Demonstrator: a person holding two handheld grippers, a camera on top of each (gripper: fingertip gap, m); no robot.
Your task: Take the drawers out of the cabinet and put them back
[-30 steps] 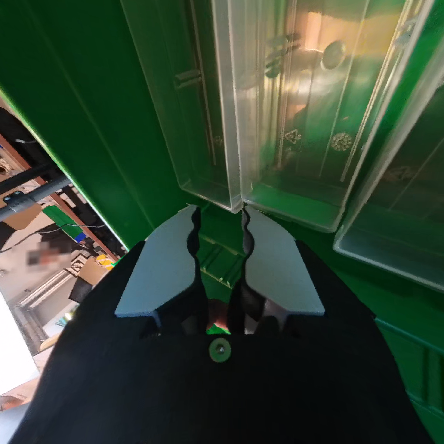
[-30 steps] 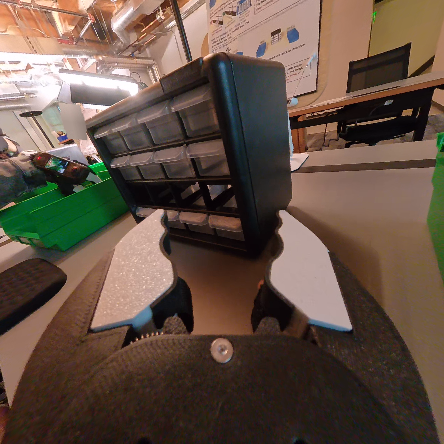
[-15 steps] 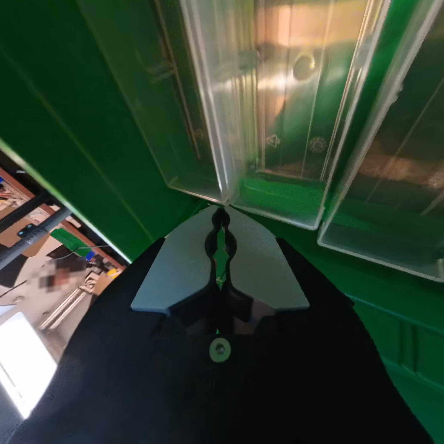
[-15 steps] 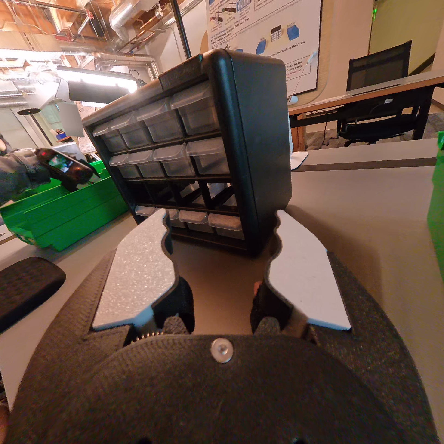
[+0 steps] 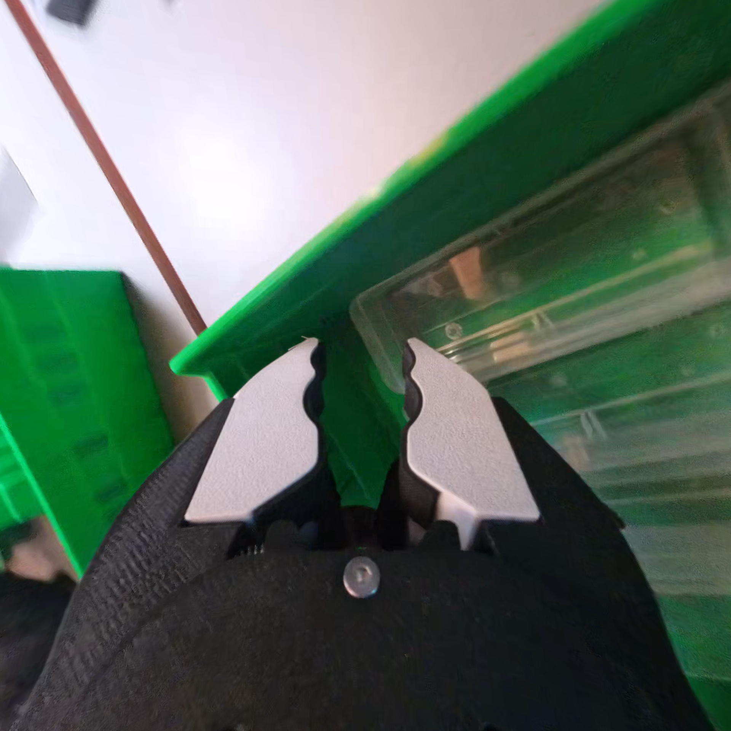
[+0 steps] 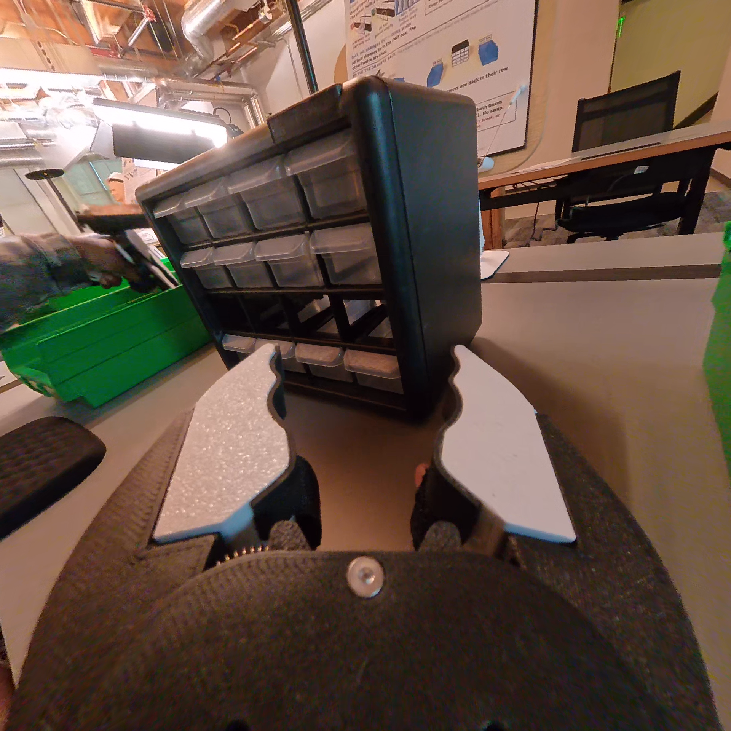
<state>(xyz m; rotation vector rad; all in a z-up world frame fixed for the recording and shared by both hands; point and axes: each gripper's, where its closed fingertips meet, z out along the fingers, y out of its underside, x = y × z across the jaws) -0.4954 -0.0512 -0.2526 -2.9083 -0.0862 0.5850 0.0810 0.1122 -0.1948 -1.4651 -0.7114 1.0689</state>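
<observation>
Now my left gripper (image 5: 362,348) hangs inside the green bin (image 5: 395,245), jaws partly open and empty; a clear drawer (image 5: 553,316) lies just right of its tips, long axis running far-right. Further right, my right gripper (image 6: 364,352) rests wide open, holding nothing, near the black cabinet (image 6: 431,221), whose third row stands empty.

Left wrist view motion-blurred and glary; right sharp, edges fisheye-bent.
</observation>
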